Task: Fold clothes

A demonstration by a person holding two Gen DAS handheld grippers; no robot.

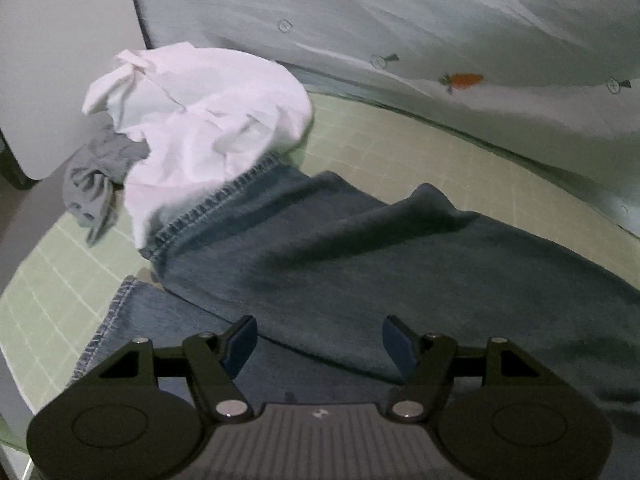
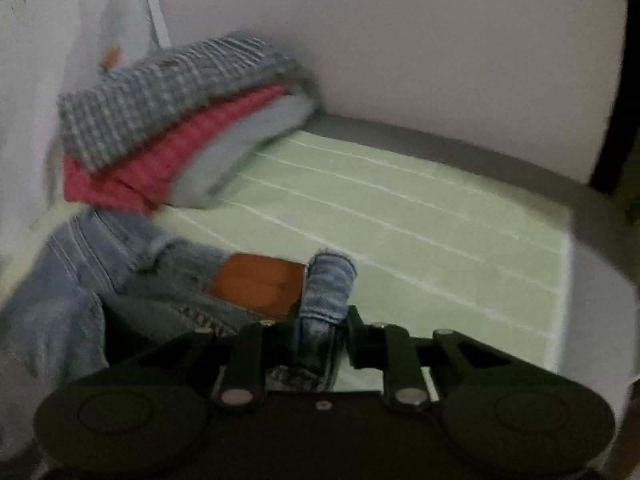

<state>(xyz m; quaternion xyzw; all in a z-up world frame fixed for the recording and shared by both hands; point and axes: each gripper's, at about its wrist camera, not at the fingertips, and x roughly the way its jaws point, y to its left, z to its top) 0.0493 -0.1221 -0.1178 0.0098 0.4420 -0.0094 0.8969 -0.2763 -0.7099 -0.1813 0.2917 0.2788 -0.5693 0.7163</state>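
Observation:
A pair of blue jeans lies across the green grid mat in the left wrist view, one leg hem tucked under a crumpled white garment. My left gripper hovers open just above the denim, nothing between its fingers. In the right wrist view my right gripper is shut on the jeans' waistband, beside the brown leather patch. The rest of the jeans bunches to the left.
A small grey garment lies left of the white one. A carrot-print sheet hangs behind the mat. A folded stack of checked, red and grey clothes sits at the mat's far left corner against a white wall.

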